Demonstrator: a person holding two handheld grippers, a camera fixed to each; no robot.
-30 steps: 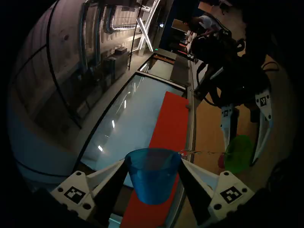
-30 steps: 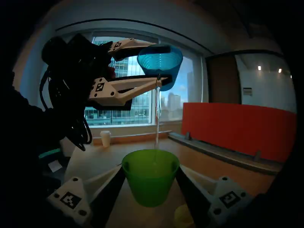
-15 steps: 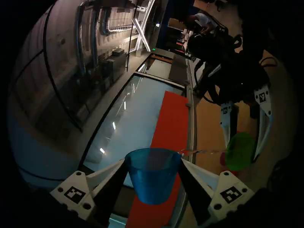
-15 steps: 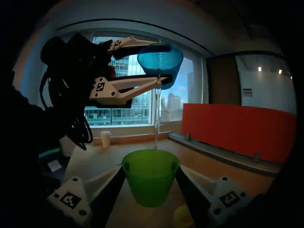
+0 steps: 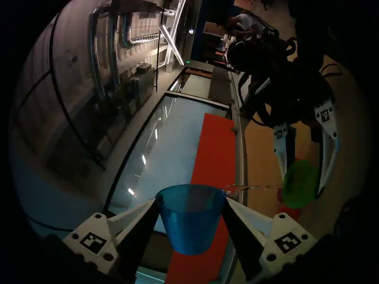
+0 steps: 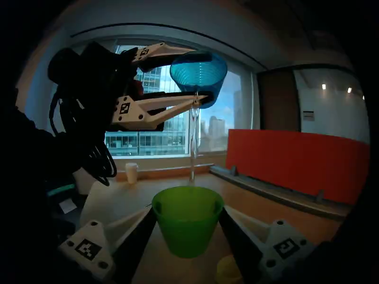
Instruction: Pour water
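Left tongs (image 5: 190, 201) grip the tilted blue cup (image 5: 191, 228); right tongs (image 6: 187, 211) grip the green cup (image 6: 187, 229) below. The stream (image 6: 193, 146) appears to enter near its far rim: centre the cup underneath and tilt gently.

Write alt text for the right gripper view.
A tilted blue cup, held in the left gripper, pours a thin stream of water into a green cup held upright by the right gripper, before a city window.

A wide window (image 6: 156, 142) shows daylit towers; right of it stands a red partition (image 6: 298, 161), below it a wooden table (image 6: 258, 204).
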